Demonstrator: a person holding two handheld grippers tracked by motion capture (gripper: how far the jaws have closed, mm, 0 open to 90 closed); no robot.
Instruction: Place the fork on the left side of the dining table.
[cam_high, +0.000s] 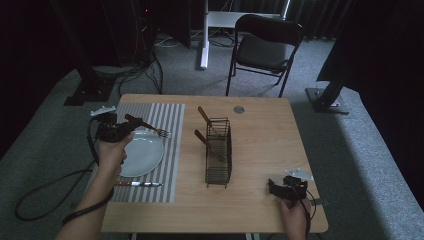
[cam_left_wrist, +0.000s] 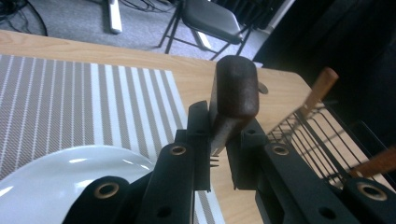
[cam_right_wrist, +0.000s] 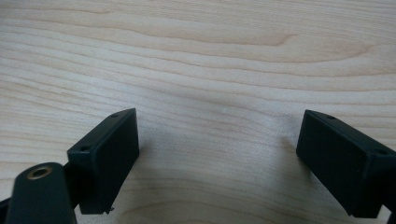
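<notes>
Left hand-held gripper (cam_high: 131, 125) is clenched on a fork (cam_high: 149, 126) by its dark wooden handle (cam_left_wrist: 233, 93); it is held above the far left rim of a white plate (cam_high: 145, 155), with the tines pointing right over the striped placemat (cam_high: 167, 117). In the left gripper view the handle stands up between the two black jaws, with the metal tines just visible below the grip. The plate rests on the placemat at the left side of the tabletop (cam_high: 260, 130). A knife (cam_high: 137, 184) lies flat on the placemat just nearer the person than the plate. A black wire basket (cam_high: 219, 152) stands near the middle of the tabletop, apart from the placemat, holding two wooden-handled utensils (cam_high: 207, 142) that lean to the left. Right hand-held gripper (cam_high: 272, 187) sits low at the near right corner of the tabletop, released: its jaws are spread wide with bare wood between them in the right gripper view. A small round disc (cam_high: 239, 109) lies near the far edge.
</notes>
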